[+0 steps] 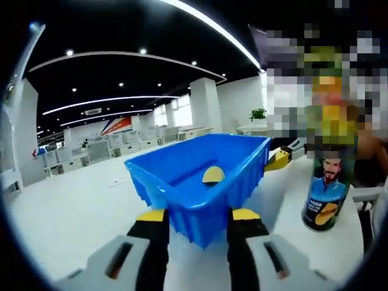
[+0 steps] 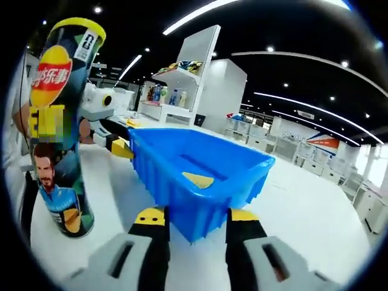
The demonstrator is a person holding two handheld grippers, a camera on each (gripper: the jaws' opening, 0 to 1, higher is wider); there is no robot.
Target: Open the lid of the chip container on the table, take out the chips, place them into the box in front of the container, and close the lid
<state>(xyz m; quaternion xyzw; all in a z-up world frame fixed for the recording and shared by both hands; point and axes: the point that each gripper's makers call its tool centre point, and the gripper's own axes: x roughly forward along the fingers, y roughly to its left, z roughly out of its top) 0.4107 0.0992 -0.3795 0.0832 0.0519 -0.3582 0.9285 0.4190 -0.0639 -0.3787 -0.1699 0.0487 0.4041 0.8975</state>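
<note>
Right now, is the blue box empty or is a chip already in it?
Not empty: one yellow chip lies on the floor of the blue box; the left gripper view shows the chip too. The chip can stands upright beside the box.

I see a big open-plan office or showroom: dark ceiling with curved light strips (image 1: 109,100), white pillars (image 1: 206,103), rows of white desks (image 2: 339,176), a display shelf of products (image 2: 167,91), potted plant (image 1: 258,113)
</note>
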